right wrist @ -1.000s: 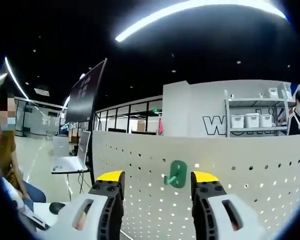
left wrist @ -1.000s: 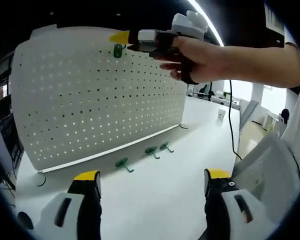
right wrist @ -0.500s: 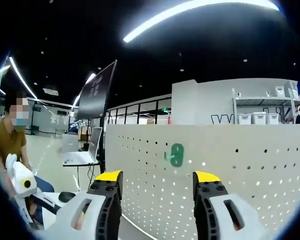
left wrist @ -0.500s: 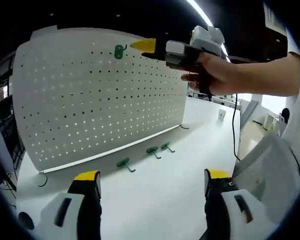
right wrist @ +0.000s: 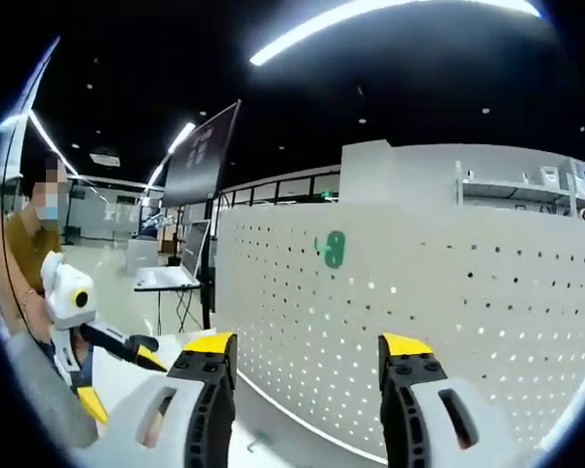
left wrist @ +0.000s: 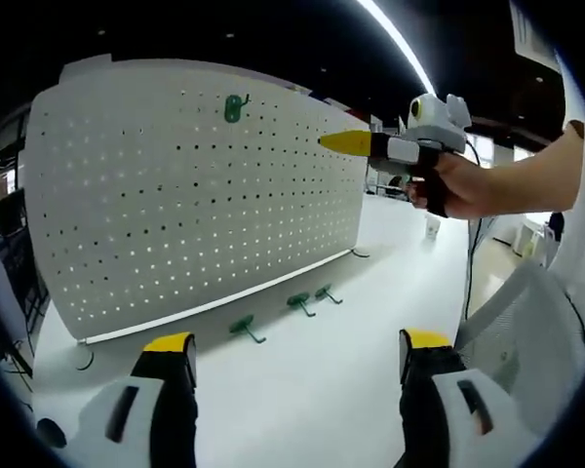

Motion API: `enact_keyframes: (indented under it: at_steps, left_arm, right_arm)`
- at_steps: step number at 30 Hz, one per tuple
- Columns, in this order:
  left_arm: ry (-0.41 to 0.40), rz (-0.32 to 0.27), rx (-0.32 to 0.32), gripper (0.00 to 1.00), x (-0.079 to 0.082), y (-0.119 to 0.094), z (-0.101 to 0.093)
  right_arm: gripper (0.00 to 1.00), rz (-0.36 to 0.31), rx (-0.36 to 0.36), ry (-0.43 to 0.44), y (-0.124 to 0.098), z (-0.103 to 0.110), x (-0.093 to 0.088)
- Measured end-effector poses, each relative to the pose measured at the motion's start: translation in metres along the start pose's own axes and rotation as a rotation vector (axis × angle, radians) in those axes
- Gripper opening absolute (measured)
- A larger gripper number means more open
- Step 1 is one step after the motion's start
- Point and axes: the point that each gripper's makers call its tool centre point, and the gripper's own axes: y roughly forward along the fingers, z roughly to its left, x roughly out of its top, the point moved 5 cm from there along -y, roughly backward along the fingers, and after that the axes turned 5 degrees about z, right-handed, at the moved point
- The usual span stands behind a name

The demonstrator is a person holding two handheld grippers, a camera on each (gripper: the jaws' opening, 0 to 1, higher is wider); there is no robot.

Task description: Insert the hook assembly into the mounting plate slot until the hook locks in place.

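The right tool [left wrist: 346,142] has drawn back, leaving the green hook [left wrist: 233,107] mounted on the pegboard [left wrist: 175,195].

Matt white perforated board [left wrist: 195,185], glossy green plastic hook [left wrist: 234,106], smooth white tabletop [left wrist: 302,390].

No text, label, brand or number can be read here. The tall dark panel [right wrist: 200,156], left of the white perforated pegboard [right wrist: 439,322], carries pale markings too blurred to make out.
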Motion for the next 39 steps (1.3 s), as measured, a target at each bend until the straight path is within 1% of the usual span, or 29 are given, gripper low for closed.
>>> enact_keyframes:
  at_steps: [3, 10, 15, 20, 39]
  left_arm:
    - [0.006, 0.002, -0.004, 0.88, 0.001, 0.001, -0.001]
    - [0.01, -0.002, -0.006, 0.88, 0.002, 0.001, 0.0]
    - [0.012, -0.002, -0.008, 0.89, 0.001, 0.0, 0.0]
    - [0.01, 0.001, -0.007, 0.89, -0.001, -0.001, 0.0]
    - [0.009, 0.015, -0.005, 0.88, -0.003, -0.001, 0.0]
  right_arm:
    - [0.58, 0.017, -0.008, 0.013, -0.01, -0.002, -0.01]
    - [0.58, 0.042, -0.02, 0.02, -0.028, -0.004, -0.023]
    - [0.59, 0.061, -0.021, 0.016, -0.039, -0.005, -0.03]
    - [0.59, 0.072, -0.032, 0.033, -0.05, -0.011, -0.037]
    - [0.6, 0.18, -0.049, 0.077, -0.089, -0.014, -0.079]
